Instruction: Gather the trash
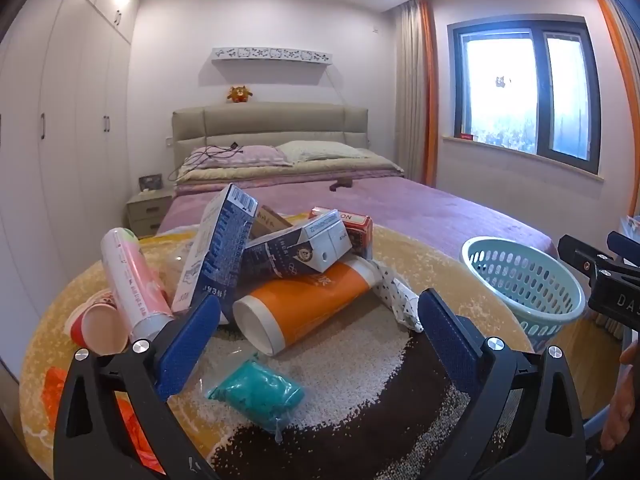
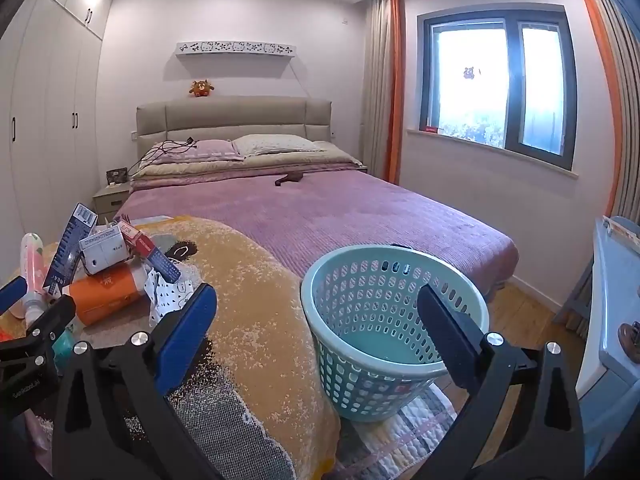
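A pile of trash lies on a round yellow-and-brown rug: an orange tube (image 1: 304, 312), blue-and-white cartons (image 1: 296, 252), a tall blue box (image 1: 218, 252), a pink can (image 1: 134, 286), a red paper cup (image 1: 98, 326), a red box (image 1: 354, 224), crumpled paper (image 1: 400, 300) and a teal bag (image 1: 260, 394). My left gripper (image 1: 320, 320) is open and empty, just before the orange tube. My right gripper (image 2: 316, 320) is open and empty, in front of the pale green basket (image 2: 390, 320). The basket is empty and also shows in the left wrist view (image 1: 524, 280). The pile shows at the left of the right wrist view (image 2: 108, 276).
A bed with a purple cover (image 2: 320, 212) stands behind the rug. The basket sits on a striped mat (image 2: 404, 432) on the wooden floor. A blue cabinet (image 2: 616, 300) is at the right. White wardrobes (image 1: 60, 140) line the left wall.
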{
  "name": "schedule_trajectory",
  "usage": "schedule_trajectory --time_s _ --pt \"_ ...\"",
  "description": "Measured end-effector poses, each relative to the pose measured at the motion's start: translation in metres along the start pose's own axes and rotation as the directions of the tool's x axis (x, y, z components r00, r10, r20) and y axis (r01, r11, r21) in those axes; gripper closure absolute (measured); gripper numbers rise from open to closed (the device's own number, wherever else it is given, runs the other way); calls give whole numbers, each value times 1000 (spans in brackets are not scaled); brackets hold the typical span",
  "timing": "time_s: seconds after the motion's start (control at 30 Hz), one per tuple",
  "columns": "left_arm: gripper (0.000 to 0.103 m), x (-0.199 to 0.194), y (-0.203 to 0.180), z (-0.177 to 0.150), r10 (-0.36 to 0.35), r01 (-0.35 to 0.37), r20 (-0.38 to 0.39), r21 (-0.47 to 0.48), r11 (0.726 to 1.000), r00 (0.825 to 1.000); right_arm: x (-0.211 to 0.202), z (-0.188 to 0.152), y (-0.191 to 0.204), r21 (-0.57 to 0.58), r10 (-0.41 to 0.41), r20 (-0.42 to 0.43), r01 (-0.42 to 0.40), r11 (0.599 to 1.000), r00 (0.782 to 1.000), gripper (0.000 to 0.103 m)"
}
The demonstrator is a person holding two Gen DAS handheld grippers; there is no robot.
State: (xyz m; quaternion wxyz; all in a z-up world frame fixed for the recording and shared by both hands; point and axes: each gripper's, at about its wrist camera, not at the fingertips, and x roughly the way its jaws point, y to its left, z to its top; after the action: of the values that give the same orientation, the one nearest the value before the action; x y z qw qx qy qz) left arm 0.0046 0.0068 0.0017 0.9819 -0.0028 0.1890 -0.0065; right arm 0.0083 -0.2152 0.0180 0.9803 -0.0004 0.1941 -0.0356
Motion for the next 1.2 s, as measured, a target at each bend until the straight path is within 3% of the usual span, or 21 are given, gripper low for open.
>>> schedule_trajectory --time_s 1.2 --pt "7 0 2 -2 -8 8 -16 -20 1000 1000 -1 -2 -3 20 13 -19 -12 1000 1000 7"
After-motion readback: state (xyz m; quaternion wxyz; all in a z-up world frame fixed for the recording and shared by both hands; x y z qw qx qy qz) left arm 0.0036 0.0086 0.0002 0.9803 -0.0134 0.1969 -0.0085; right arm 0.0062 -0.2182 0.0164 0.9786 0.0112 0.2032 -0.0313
